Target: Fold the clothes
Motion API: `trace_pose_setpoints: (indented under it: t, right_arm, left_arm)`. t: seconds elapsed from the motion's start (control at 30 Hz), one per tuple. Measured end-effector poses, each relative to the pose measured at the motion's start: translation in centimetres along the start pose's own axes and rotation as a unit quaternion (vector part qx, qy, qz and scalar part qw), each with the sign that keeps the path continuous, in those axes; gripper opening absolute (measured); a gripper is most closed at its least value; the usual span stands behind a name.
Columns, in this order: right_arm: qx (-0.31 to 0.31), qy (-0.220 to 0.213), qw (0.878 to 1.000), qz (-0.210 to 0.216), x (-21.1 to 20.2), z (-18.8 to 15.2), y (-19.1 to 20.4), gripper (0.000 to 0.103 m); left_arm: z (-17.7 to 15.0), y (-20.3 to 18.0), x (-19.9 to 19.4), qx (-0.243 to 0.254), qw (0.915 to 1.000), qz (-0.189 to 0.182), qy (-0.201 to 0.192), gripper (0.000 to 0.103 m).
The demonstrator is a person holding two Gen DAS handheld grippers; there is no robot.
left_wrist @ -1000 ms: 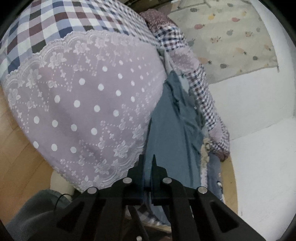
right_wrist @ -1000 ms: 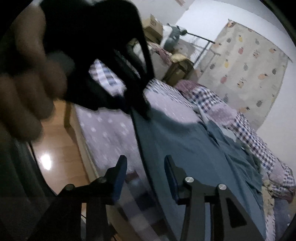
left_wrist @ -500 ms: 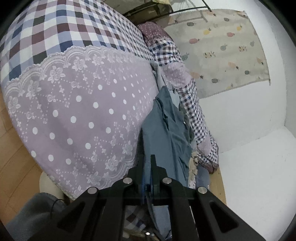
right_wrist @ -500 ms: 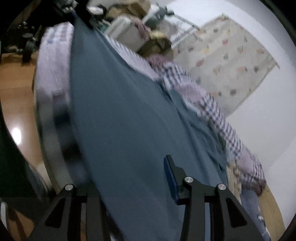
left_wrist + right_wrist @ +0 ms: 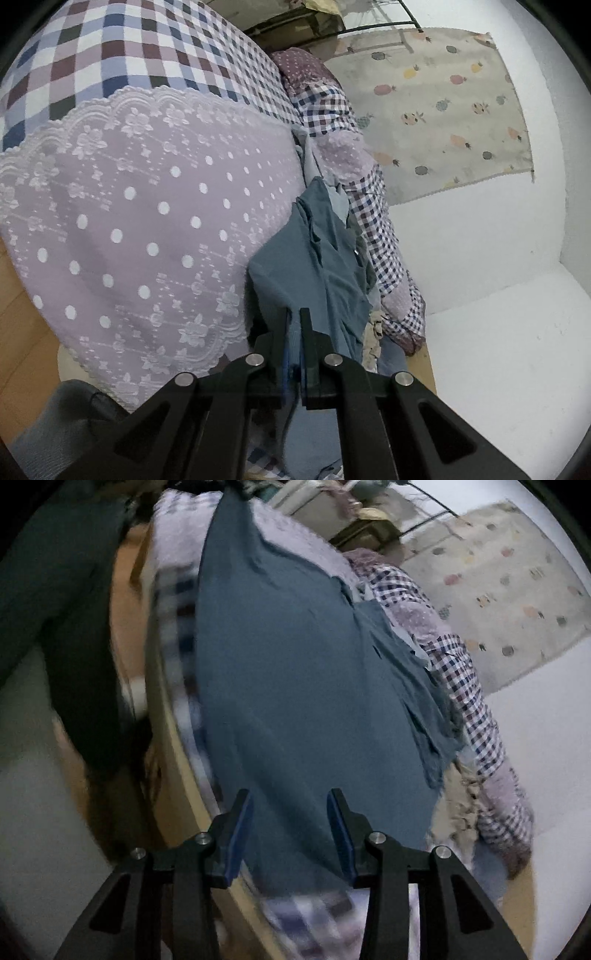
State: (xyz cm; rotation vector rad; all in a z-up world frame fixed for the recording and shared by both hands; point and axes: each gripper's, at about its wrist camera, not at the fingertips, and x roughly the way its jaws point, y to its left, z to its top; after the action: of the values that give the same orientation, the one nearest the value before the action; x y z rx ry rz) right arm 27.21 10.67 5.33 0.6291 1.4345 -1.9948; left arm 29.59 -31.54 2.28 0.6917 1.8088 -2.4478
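We see the left gripper (image 5: 294, 318) clamped on the teal garment (image 5: 321, 266). The right gripper (image 5: 290, 805) is spread apart over its near edge on the bed (image 5: 155, 206).

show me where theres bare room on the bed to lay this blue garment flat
Free: the lilac dotted bedspread, bordered by its lace hem, the checked quilt behind and the blue garment held in the left gripper. Crowded: the wall-side strip, with the gingham bedding and other clothes.

Blue garment (image 5: 295, 672) now spreads flat across the bed (image 5: 147, 221), no longer hanging from a raised corner. Right gripper (image 5: 290, 812) sits lower over its near edge; its left finger (image 5: 240, 819) is visible again.
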Motion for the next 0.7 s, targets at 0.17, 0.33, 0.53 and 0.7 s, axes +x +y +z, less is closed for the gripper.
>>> trace_pose_setpoints:
  t: [0.17, 0.33, 0.53, 0.7]
  right_arm:
    - [-0.073, 0.028, 0.997, -0.007, 0.6, -2.8, -2.3, 0.043]
    - [-0.163, 0.021, 0.986, 0.011, 2.7, -2.5, -2.1, 0.041]
    - [-0.252, 0.024, 0.967, 0.030, 4.2, -2.9, -0.5, 0.037]
    - [-0.288, 0.028, 0.956, 0.035, 5.1, -3.3, 0.5, 0.033]
  left_arm:
    - [-0.3, -0.6, 0.5, 0.004, 1.0000, 0.000, 0.001, 0.002]
    - [-0.7, -0.9, 0.8, 0.009, 0.9999, 0.007, 0.003, 0.002]
    - [-0.9, -1.4, 0.6, 0.014, 0.9999, 0.007, 0.007, 0.002]
    - [-1.1, -1.5, 0.4, 0.017, 0.9997, 0.011, 0.010, 0.002]
